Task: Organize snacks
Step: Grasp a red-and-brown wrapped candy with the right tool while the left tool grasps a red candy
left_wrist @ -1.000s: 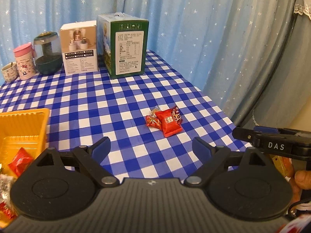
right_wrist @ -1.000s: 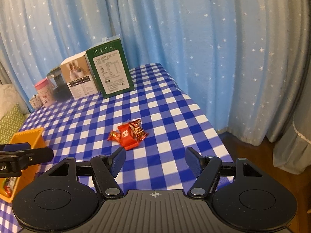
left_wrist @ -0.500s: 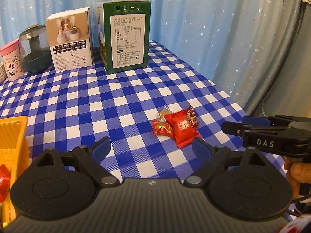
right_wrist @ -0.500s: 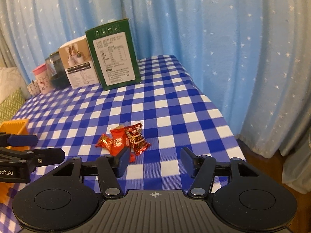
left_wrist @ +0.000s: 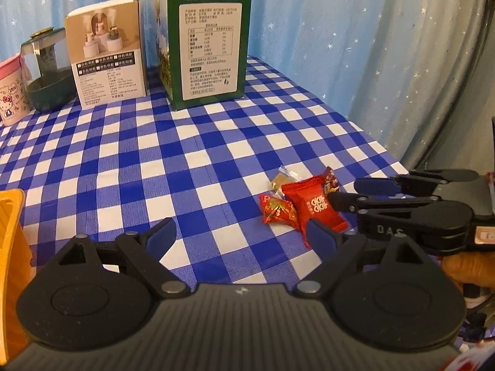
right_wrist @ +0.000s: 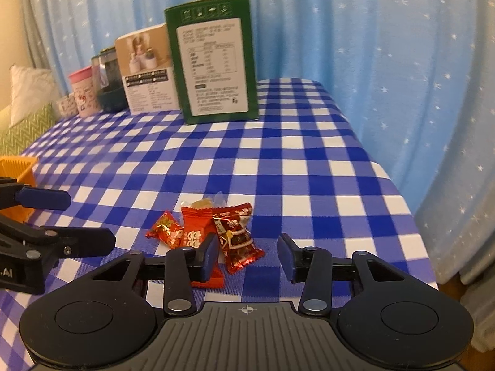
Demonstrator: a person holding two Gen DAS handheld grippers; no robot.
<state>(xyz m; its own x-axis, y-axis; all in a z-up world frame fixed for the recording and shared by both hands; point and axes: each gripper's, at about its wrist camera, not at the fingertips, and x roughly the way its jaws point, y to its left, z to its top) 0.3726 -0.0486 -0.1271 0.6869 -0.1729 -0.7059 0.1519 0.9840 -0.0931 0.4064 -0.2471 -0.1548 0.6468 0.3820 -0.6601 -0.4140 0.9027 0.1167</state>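
Both grippers positioned at snack pile (right_wrist: 207,232) on bench (right_wrist: 309,167).
Right gripper (right_wrist: 247,255) jaws closing, dark red packet (right_wrist: 236,238) between them, ungripped; left gripper (left_wrist: 238,236) jaws wide, empty.

Open checked tablecloth (left_wrist: 130,160) is left between the orange tray (left_wrist: 10,232) and the snack packets (right_wrist: 213,232). The back is blocked by the green box (left_wrist: 210,43), white box (left_wrist: 108,52) and dark jar (left_wrist: 46,71). The packets' right side is crowded by the right gripper (left_wrist: 343,193).
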